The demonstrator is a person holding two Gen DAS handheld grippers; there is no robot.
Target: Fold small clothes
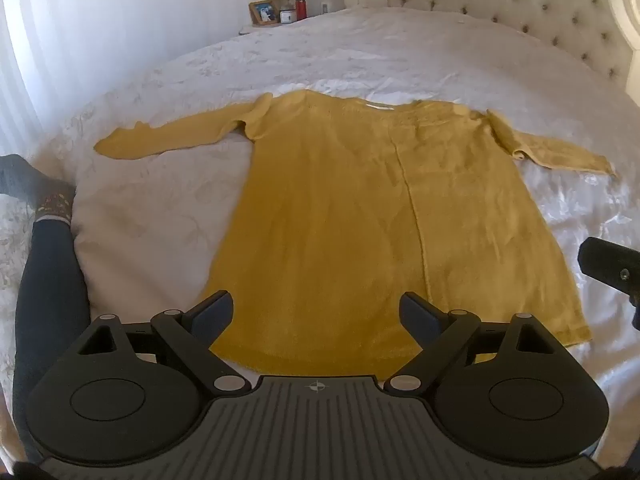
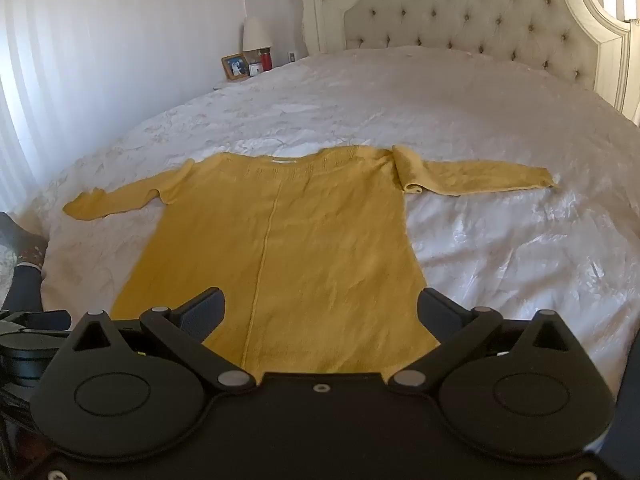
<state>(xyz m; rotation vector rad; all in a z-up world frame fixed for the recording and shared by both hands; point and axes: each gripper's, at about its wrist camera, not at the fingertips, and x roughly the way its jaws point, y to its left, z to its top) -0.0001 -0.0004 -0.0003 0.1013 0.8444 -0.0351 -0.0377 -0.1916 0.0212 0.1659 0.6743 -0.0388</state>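
Note:
A mustard-yellow long-sleeved knit top (image 1: 360, 208) (image 2: 280, 240) lies flat on the white bedspread (image 1: 360, 52), neck toward the headboard, both sleeves spread out sideways. Its hem is nearest me. My left gripper (image 1: 316, 312) hovers open above the hem, nothing between its fingers. My right gripper (image 2: 322, 312) also stands open over the hem's right part, holding nothing. A dark piece of the right gripper shows at the right edge of the left wrist view.
A tufted headboard (image 2: 480, 12) stands at the far right. A nightstand at the back left holds a lamp (image 2: 256, 34), a photo frame (image 2: 235, 66) and a red jar (image 2: 265, 59). A person's leg in dark trousers and a sock (image 1: 44, 240) rests on the bed's left side.

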